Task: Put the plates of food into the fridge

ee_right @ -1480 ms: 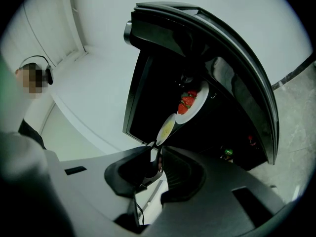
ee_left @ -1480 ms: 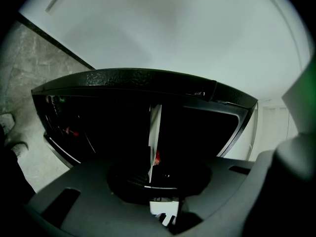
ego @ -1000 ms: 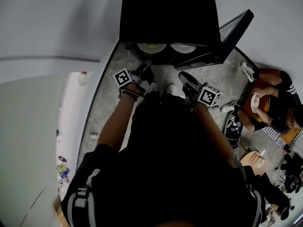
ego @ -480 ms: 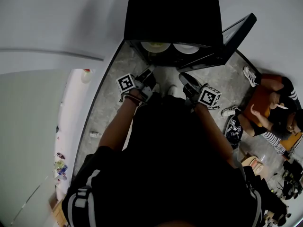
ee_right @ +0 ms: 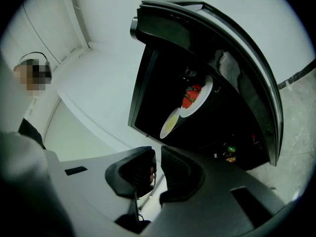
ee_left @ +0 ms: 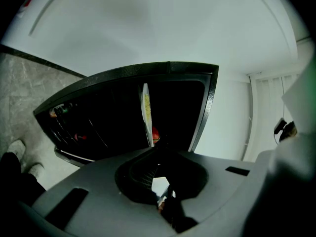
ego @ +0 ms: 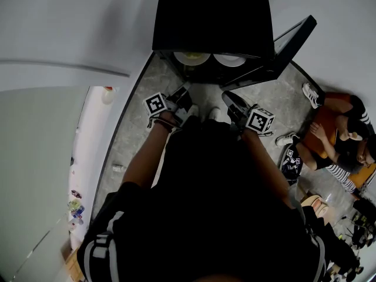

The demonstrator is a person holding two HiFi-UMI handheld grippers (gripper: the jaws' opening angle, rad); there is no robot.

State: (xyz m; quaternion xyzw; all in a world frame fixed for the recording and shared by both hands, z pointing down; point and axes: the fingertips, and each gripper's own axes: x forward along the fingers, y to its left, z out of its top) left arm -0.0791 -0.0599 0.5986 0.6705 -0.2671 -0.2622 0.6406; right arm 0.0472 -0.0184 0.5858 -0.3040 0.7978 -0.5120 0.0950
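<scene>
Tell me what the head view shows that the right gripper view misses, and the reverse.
Only the head view: the left gripper, the marker cube on the right gripper, and a white shoe on the floor. Only the right gripper view: red food on a plate, items in the door shelf, and the right gripper's jaws narrowly apart, empty, having just been closing. Both: the open fridge with two plates inside.

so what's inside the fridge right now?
Two plates side by side: a plate of yellowish food and a plate of red food. Small items sit in the open door. The rest of the fridge interior is too dark to tell.
</scene>
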